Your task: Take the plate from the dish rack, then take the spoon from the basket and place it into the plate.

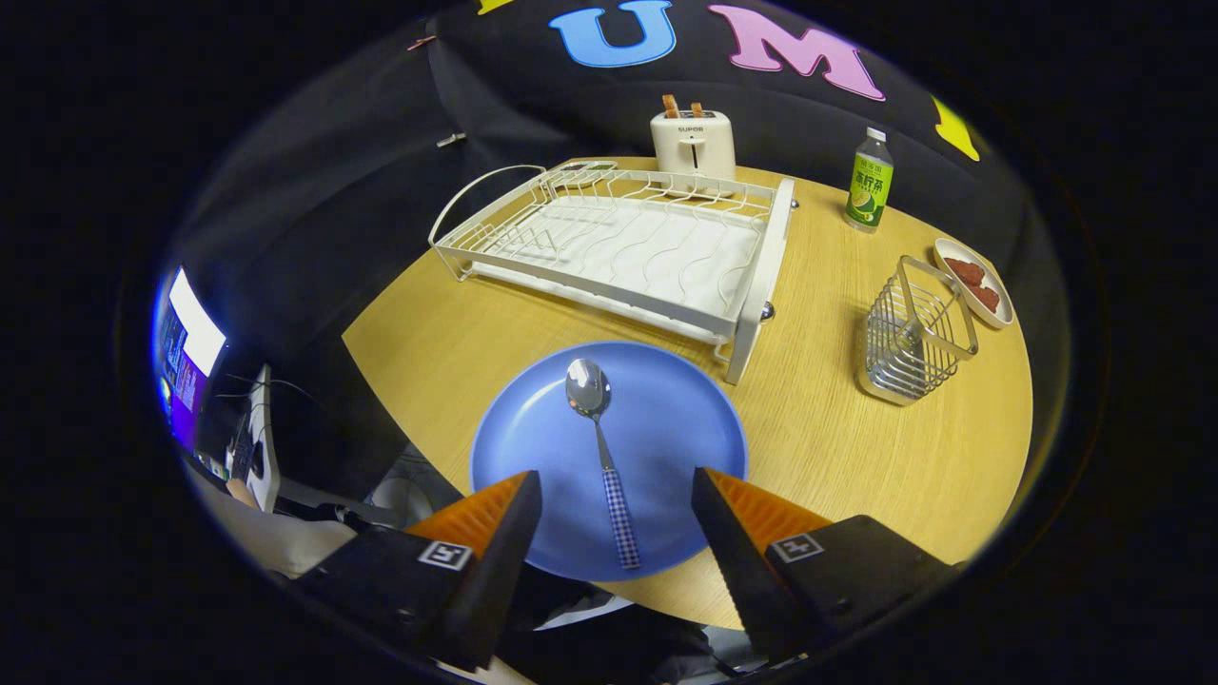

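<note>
A blue plate (pixel 666 428) lies flat on the round wooden table (pixel 856 476), just in front of the white dish rack (pixel 618 243). On the plate rests a metal spoon (pixel 599 447) with a checked handle, bowl pointing toward the rack and handle toward me. My gripper (pixel 617 480) hangs open above the near part of the plate, one finger on each side of the spoon's handle without touching it. The wire basket (pixel 913 333) stands to the right of the plate, beyond the right finger.
A toaster (pixel 693 141) stands behind the rack. A green-labelled bottle (pixel 870 181) is at the far right of the table, and a small dish with red food (pixel 972 283) sits behind the basket. A lit screen (pixel 190 362) glows off the table to the left.
</note>
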Demonstrator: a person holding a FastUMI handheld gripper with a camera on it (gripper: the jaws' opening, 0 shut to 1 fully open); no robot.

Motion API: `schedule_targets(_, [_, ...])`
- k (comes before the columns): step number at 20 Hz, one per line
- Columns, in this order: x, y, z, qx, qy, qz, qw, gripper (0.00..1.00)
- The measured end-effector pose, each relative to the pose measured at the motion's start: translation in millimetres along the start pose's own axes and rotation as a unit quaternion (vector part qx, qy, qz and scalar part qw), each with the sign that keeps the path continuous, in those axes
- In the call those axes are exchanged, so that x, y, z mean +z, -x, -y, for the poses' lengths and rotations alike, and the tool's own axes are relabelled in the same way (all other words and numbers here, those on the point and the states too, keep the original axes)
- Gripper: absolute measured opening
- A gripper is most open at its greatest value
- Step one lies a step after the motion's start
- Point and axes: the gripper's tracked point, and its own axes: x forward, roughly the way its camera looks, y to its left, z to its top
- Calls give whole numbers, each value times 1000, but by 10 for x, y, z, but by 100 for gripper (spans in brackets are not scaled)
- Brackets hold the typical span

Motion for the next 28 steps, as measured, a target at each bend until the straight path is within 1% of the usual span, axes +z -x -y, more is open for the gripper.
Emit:
schedule_targets(1, [9,11,13,-2,0,0,1000,99])
schedule_targets(4, [90,53,43,-12,-3,10,1000,99])
schedule_targets(6, [228,133,68,-21,-1,28,999,99])
schedule_targets(11, [713,480,238,-58,1,90,994,99])
schedule_targets(14, [1107,772,425,-90,7,136,987,99])
schedule_targets(17, [1551,1159,639,-124,13,190,974,99])
schedule_targets(19, [1825,1452,790,-154,20,228,961,99])
schedule_targets(21, [2064,1748,930,-189,32,263,946,99])
schedule_targets(25, [2387,2279,1070,-235,57,313,918,99])
schedule_targets(28, [2582,2608,1092,-254,57,349,900,99])
